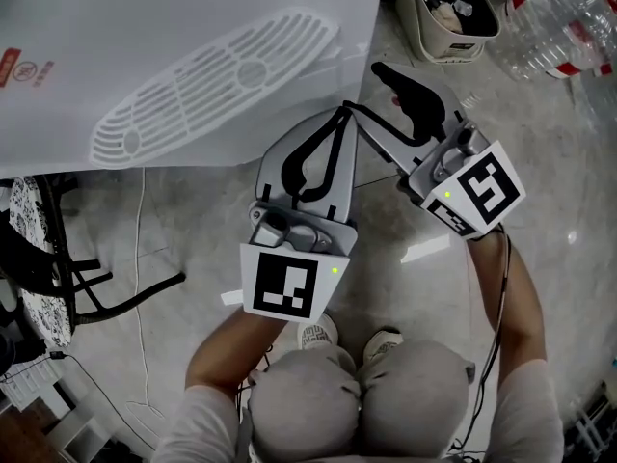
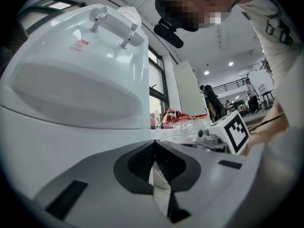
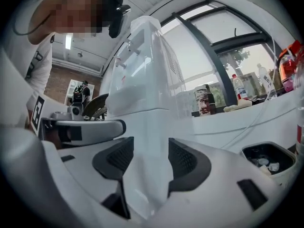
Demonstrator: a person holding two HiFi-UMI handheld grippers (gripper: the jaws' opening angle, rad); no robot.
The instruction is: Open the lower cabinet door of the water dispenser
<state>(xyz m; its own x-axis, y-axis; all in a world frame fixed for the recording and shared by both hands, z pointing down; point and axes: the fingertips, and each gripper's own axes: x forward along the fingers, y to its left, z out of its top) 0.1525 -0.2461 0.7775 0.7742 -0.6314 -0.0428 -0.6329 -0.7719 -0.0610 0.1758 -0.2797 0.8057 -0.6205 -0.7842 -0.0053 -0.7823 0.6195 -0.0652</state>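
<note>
Lower cabinet door [image 2: 61, 151] first: it's the plain white panel under the seam of the water dispenser [image 1: 193, 66]. It sits below the taps [image 2: 114, 27] and fills the left gripper view. From the head view only the vented top of the machine shows, at upper left, so the door itself is hidden there. No handle shows on that panel, and I can't tell whether it's shut tight or a crack ajar. The right tool [image 3: 148, 148] is released, jaws standing apart, level, with the white lower body of the dispenser showing in the gap. The pads don't look to be pressing on anything. From above, the right tool sits just off the machine's front corner. The left tool [image 2: 153, 148] is clenched, pads meeting with nothing between them, parked just beside its partner and pointing at the same front face. Now the worries. That panel looks slick and featureless, so if the right tool bites too shallow on the edge, I'd expect the pads to skate off. Pull hard with a poor hold and the whole dispenser may shift on the floor [image 1: 193, 220] rather than the door swinging. The clenched left tool and the person's knees [image 1: 366, 394] look close enough to block the door's arc. The bin [image 1: 419, 27] and water bottles [image 1: 559, 17] sit to the right, well apart.
</note>
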